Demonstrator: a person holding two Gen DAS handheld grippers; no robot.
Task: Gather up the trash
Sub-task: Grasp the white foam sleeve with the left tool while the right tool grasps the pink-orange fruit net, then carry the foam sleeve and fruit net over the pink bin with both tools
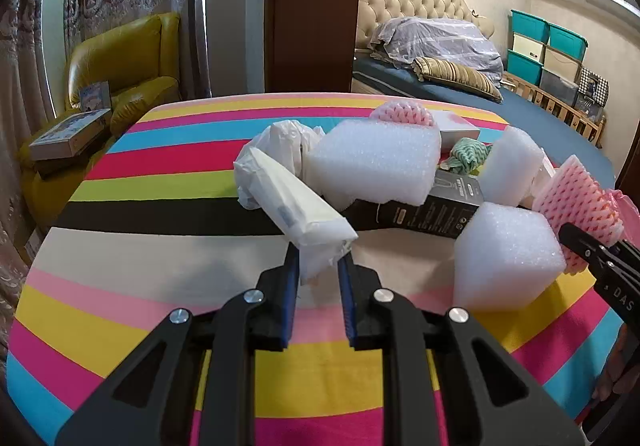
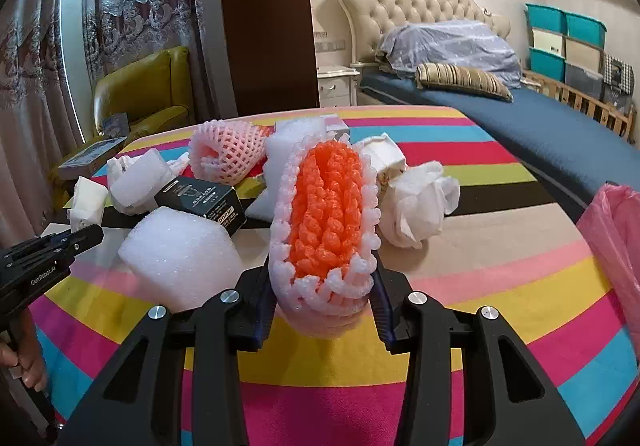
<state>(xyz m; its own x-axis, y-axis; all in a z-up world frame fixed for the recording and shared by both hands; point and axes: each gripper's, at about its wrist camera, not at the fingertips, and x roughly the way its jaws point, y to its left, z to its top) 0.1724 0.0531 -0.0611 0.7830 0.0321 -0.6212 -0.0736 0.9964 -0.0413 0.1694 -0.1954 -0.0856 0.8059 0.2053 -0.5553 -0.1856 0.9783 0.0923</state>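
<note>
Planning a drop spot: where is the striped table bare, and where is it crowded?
Bare: the striped tablecloth left of the white plastic bag, and the near edge under both grippers. Also right of the crumpled white bag, up to the pink bin liner. Crowded: the middle, around the black carton and white foam blocks.

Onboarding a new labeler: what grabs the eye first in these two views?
The striped cloth in loud pink, yellow, blue and black fills both views. On it sits a heap of white foam blocks, a black box and pink foam nets. The right tool clamps an orange-lined foam net; the left tool pinches a white wrapper.
</note>
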